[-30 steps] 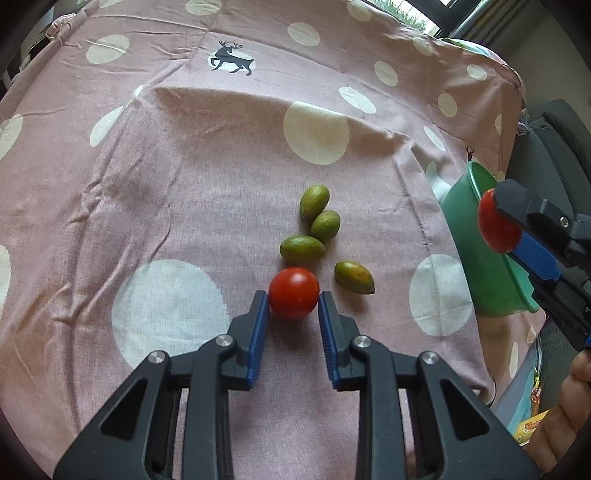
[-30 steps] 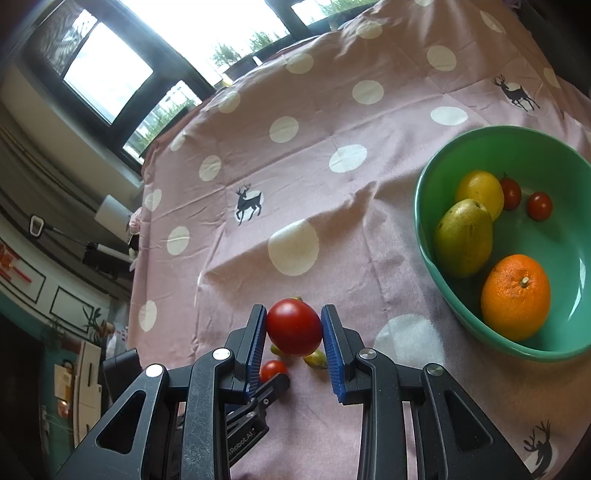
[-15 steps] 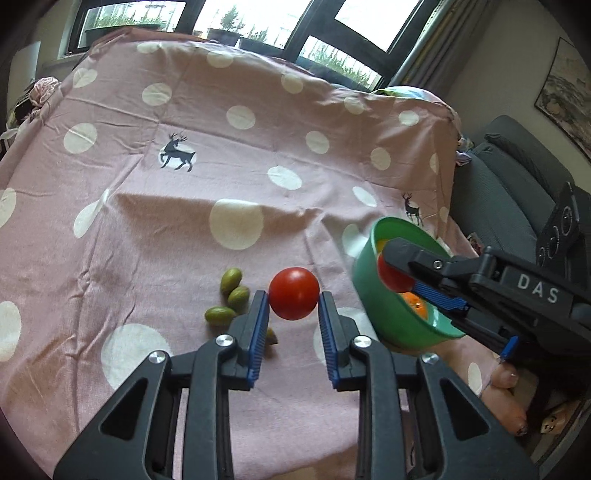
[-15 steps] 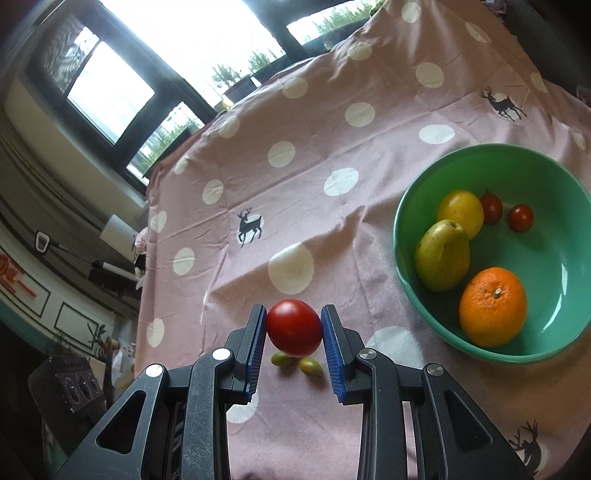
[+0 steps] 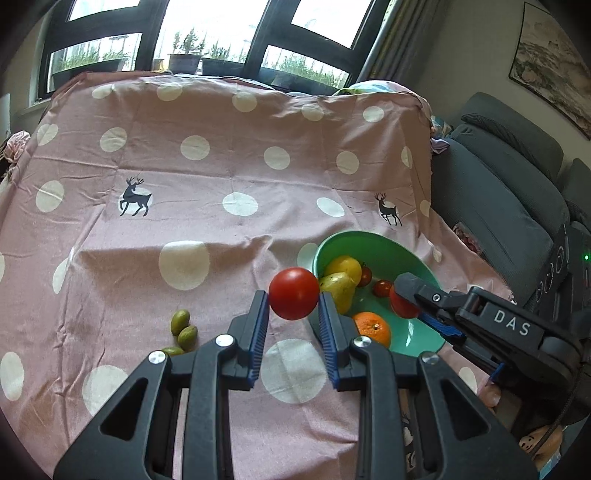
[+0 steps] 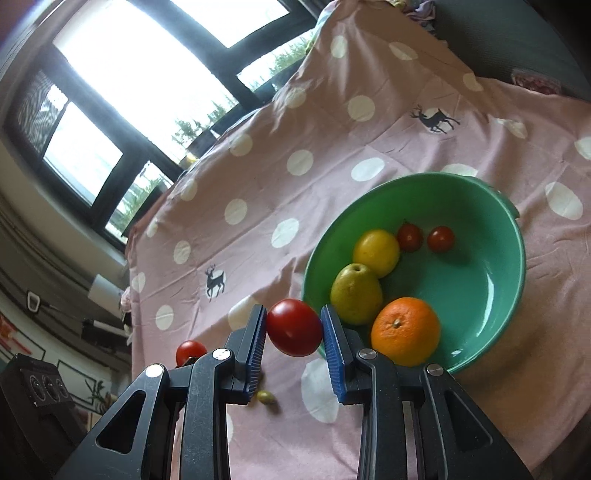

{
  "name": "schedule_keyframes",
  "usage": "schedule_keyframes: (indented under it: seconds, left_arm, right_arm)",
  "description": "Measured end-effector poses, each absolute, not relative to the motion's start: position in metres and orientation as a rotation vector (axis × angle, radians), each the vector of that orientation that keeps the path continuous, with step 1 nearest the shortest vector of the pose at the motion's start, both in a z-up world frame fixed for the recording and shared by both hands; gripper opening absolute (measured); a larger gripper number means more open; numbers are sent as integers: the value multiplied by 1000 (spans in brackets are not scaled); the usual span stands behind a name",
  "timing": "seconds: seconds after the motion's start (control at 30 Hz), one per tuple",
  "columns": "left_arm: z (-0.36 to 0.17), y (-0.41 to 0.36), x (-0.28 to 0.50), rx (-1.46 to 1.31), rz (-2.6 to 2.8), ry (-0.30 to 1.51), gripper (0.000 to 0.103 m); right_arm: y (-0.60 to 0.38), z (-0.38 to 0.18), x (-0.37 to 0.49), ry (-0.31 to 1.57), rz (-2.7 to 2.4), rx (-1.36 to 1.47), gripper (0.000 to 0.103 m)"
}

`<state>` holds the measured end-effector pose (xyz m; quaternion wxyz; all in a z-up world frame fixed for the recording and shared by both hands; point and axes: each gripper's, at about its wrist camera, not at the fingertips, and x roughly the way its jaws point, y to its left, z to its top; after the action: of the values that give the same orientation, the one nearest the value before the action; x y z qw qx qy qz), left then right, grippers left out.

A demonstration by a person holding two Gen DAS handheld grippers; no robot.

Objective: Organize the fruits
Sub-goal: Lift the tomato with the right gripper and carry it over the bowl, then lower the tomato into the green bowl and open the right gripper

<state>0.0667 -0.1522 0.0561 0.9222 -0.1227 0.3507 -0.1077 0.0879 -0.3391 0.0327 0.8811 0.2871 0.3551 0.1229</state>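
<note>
Tomatoes: left gripper point(image 5: 294, 308) pinches one tomato point(image 5: 294, 293) above cloth point(image 5: 207, 192); right gripper point(image 6: 293, 330) pinches another tomato point(image 6: 294, 327) beside green bowl point(image 6: 513, 266).

Pink dotted cloth point(image 5: 207, 184); grey sofa point(image 5: 509, 192); windows point(image 5: 207, 33) behind.

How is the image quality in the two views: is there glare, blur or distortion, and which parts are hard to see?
Left wrist view: sharp; fisheye bending curves the window frames and darkens the corners; even daylight on the tablecloth. Right wrist view: the window is blown out to white, the picture is tilted, the green bowl shows a bright reflection inside, and the small green fruit looks slightly blurred.
</note>
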Motion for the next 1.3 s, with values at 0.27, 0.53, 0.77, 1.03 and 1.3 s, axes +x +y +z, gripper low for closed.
schedule_keyframes:
  seconds: [0.27, 0.53, 0.77, 1.03, 1.3]
  left_arm:
    - [67, -191, 87, -165, -311, 708, 27]
    - [52, -215, 98, -152, -383, 735, 27]
    - [37, -230, 104, -173, -452, 764, 27]
    - [21, -240, 114, -164, -458, 822, 27]
    - [10, -245, 120, -170, -462, 847, 27]
  right_arm:
    - [-373, 27, 84, 719, 161, 658, 32]
    - [-389, 17, 86, 734, 96, 686, 32]
    - [-396, 11, 87, 753, 34, 686, 32]
    - [-405, 2, 90, 780, -9, 700, 32]
    - [-407, -3, 92, 801, -60, 690, 32]
